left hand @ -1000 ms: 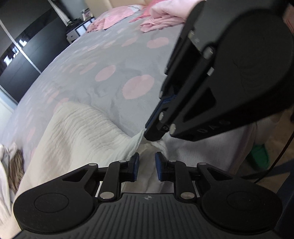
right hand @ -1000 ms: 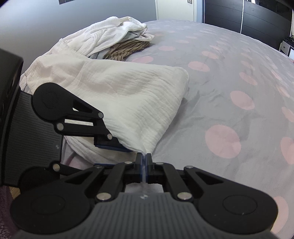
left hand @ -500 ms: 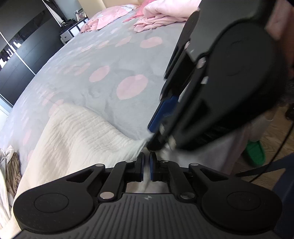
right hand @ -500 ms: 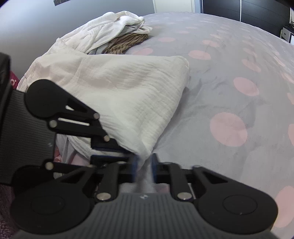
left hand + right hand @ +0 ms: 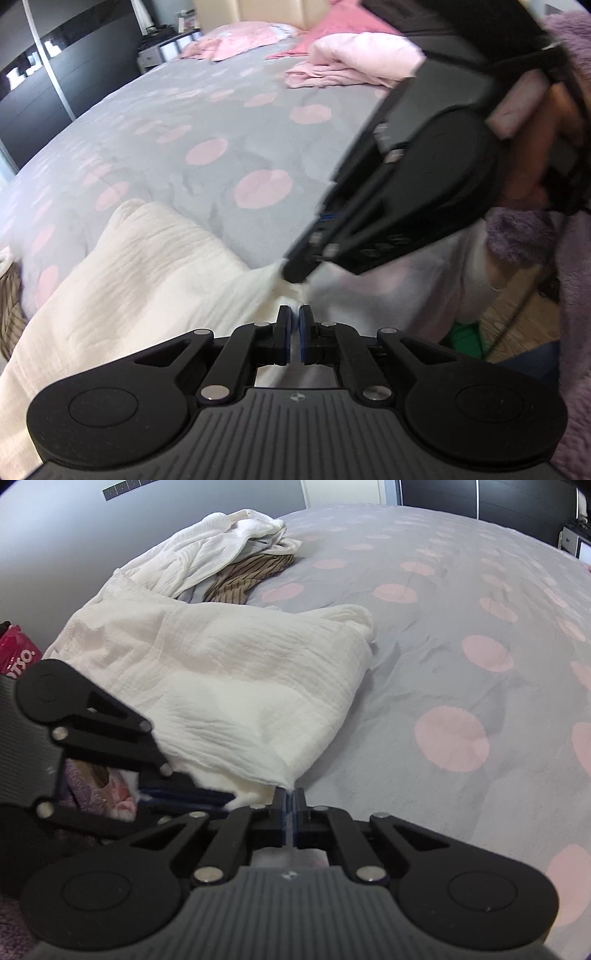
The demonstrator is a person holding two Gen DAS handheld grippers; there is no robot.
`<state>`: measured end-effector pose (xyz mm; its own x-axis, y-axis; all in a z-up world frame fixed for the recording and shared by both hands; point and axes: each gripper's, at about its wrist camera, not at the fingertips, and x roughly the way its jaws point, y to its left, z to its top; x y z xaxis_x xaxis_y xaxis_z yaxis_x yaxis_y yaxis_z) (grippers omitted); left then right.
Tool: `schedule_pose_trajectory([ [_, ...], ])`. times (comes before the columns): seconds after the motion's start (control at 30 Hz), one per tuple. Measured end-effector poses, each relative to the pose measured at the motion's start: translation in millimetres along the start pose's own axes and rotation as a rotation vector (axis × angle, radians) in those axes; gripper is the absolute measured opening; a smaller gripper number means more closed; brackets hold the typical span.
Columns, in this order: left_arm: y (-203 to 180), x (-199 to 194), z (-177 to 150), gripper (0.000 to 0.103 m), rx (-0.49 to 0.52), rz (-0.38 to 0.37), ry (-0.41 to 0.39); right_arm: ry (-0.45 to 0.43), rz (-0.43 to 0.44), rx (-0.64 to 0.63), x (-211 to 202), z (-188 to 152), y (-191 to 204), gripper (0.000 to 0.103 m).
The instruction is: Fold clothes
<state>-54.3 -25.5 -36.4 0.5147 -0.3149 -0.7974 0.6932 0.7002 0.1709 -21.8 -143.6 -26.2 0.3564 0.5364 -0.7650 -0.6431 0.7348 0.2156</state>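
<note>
- The garment (image 5: 229,686) lies on the bed (image 5: 461,635), at its near edge — both hand-held grippers at its near corner.
- Behind it, along the left edge, a clothes heap (image 5: 236,554).
- The pillows (image 5: 251,37) lie at the far end.

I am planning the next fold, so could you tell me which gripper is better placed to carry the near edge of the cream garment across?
Probably the right gripper: it is shut on the cream garment at its near corner, with bare bedspread beside it. The left gripper has just closed on the same edge, nearer the bed's edge.

Cream crinkled garment (image 5: 229,686), folded over, spread on the grey pink-dotted bed, near corner pinched and lifted.
</note>
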Motion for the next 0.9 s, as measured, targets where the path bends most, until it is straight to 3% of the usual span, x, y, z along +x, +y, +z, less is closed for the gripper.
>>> schedule_pose_trajectory([
  [0.2, -8, -4, -2, 0.009, 0.037, 0.005, -0.015, -0.002, 0.042, 0.031, -5, -2, 0, 0.003],
  [0.27, -14, -8, -5, 0.025, 0.072, 0.002, -0.014, 0.007, 0.048, 0.049, -1, -3, -2, 0.003],
  [0.47, -30, -11, -10, 0.045, 0.162, 0.084, -0.029, 0.03, 0.125, 0.099, 7, -5, -5, 0.007],
  [0.63, -42, -9, -10, 0.046, 0.263, 0.176, -0.064, 0.061, 0.096, 0.064, 1, -3, -1, 0.01],
  [0.67, -44, -9, -9, 0.048, 0.279, 0.188, -0.071, 0.062, 0.084, 0.061, -2, -3, -2, 0.016],
  [0.7, -46, -7, -8, 0.049, 0.291, 0.193, -0.072, 0.062, 0.072, 0.061, -5, -3, -3, 0.031],
  [0.73, -47, -5, -7, 0.049, 0.303, 0.198, -0.073, 0.061, 0.056, 0.061, -8, -3, -5, 0.036],
  [0.9, -62, 13, -6, 0.051, 0.443, 0.189, -0.051, 0.06, -0.035, 0.096, -13, -2, -21, 0.037],
])
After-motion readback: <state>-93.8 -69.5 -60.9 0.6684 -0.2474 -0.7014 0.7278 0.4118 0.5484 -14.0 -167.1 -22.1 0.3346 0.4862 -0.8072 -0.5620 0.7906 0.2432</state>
